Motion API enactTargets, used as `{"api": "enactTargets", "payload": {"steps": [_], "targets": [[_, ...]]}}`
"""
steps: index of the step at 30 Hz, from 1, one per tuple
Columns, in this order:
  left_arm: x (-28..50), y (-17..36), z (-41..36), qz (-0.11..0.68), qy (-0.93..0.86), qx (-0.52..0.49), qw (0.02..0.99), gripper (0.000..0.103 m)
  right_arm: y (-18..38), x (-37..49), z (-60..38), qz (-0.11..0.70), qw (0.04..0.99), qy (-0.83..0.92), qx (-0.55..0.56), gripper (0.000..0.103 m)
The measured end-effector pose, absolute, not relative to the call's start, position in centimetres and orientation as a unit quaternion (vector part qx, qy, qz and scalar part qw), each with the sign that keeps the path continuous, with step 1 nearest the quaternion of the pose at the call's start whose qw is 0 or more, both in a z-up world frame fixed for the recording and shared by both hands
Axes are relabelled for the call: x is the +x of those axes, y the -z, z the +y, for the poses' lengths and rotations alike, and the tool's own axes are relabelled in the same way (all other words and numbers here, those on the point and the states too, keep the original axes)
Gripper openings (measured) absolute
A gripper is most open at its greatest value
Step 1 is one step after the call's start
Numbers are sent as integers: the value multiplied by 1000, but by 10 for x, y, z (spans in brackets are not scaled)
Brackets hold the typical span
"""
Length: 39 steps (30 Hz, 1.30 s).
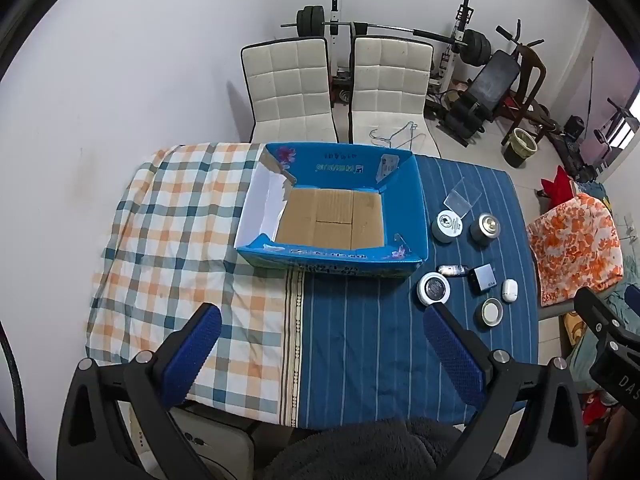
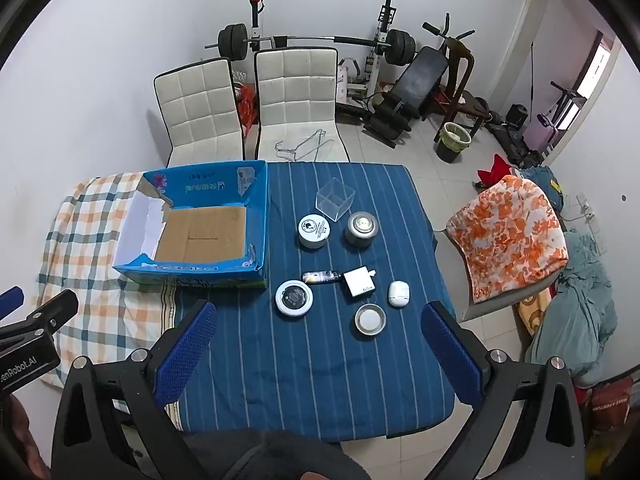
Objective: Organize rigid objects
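Your left gripper [image 1: 322,344]: blue-padded fingers spread wide, holding and touching nothing, hanging above the near part of the table where the checked cloth [image 1: 168,232] meets the blue striped cloth [image 1: 360,340]
Your right gripper [image 2: 318,340]: spread just as wide, empty, above the striped cloth with the small objects ahead of it
Blue cardboard box [image 2: 208,276]: open top, bare brown floor, nothing inside, standing to the left of the objects across the seam of the two cloths
Nearest objects: a white-rimmed round tin with a dark lid [image 2: 293,297] just beside the box's near right corner, and a shallow metal lid [image 2: 370,319] to its right
Middle row: a small dark patterned tube [image 2: 322,277] lying flat, a white charger block [image 2: 359,283] just beside it, a white earbud case [image 2: 399,293] further right
Far row: a white-lidded jar [image 2: 314,231], a grey jar with a shiny top [image 2: 361,227], and a clear plastic cube [image 2: 335,199] behind them
All objects: resting on the striped cloth, outside the box
Beyond the table: two white quilted chairs [image 2: 296,92]
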<state>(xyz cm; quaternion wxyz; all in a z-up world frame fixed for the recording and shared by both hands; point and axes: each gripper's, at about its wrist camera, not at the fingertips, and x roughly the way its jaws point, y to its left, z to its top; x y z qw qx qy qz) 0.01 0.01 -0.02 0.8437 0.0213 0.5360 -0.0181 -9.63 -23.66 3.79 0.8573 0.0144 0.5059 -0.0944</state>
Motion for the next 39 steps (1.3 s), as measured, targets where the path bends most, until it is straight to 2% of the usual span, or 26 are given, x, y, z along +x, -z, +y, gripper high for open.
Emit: {"api": "enactTargets", "payload": {"steps": [39], "targets": [[5, -10, -8, 529, 16, 25, 848, 103, -48, -94, -244, 491, 867, 87, 21, 103]]}}
